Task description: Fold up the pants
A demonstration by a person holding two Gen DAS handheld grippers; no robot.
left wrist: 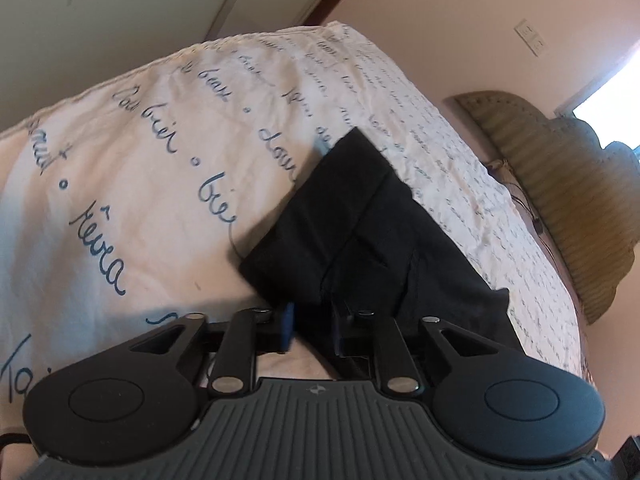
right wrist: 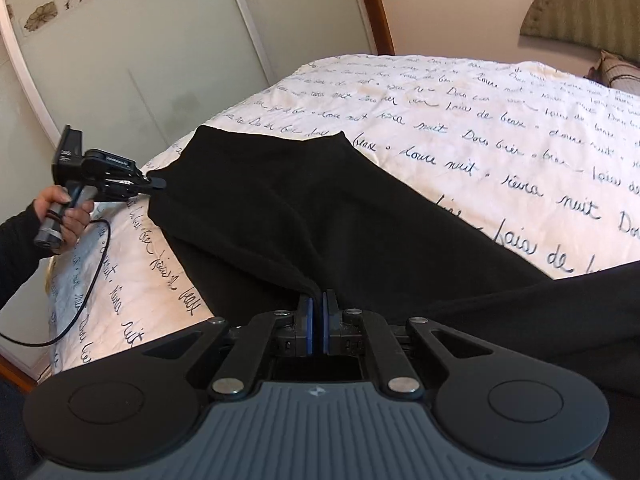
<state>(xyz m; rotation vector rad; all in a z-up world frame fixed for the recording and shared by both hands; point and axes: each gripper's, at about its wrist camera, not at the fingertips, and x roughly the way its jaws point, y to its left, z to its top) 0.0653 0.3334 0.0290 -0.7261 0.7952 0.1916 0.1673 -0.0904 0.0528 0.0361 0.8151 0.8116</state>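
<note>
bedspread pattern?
White bedspread with dark blue handwritten script in repeating lines; clearest in the right wrist view.

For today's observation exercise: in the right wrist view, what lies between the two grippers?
Only the black pants, stretched from the left gripper to the right gripper over the printed bedspread.

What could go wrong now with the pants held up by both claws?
1. The right claw pinches only a thin bunch of the pants; a tug might pull it free.
2. The left claw holds just an edge, so it may slip.
3. Sagging fabric could drag and crease on the bed.
</note>
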